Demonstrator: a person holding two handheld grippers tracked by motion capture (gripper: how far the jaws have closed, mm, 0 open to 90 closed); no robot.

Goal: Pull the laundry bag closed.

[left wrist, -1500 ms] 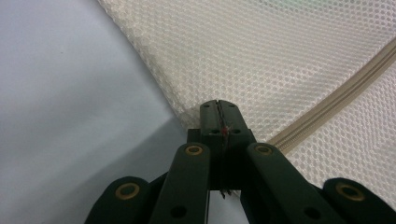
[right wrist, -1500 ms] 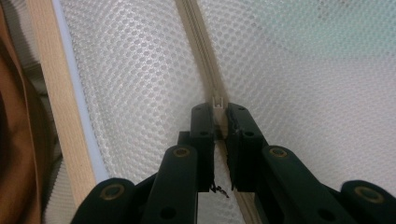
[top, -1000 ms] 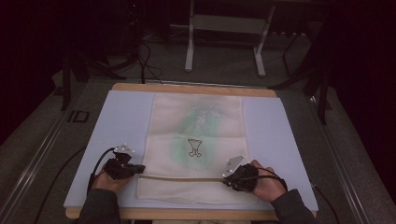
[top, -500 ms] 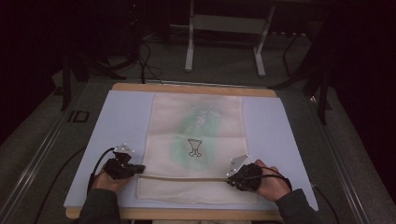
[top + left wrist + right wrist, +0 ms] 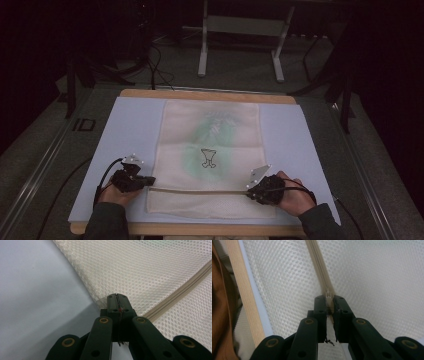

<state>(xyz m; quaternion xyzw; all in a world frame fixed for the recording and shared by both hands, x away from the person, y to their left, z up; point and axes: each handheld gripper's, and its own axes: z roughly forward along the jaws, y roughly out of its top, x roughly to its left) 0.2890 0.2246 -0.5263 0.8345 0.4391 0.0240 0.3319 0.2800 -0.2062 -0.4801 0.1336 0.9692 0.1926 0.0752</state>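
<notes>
On the pale blue mat (image 5: 130, 130) covering the wooden table (image 5: 210, 95), a cream mesh bag (image 5: 210, 145) lies flat with something green showing dimly through its netting. Its zipper (image 5: 200, 190) runs across near the person's edge. The left gripper (image 5: 148, 182) is pressed together on the bag's edge at the zipper's end, and the right gripper (image 5: 250, 191) pinches the zipper pull (image 5: 328, 295).

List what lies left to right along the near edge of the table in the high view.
Left hand → left gripper, shut on the mesh bag's edge → zipper → right gripper, shut on the zipper pull → right hand.
</notes>
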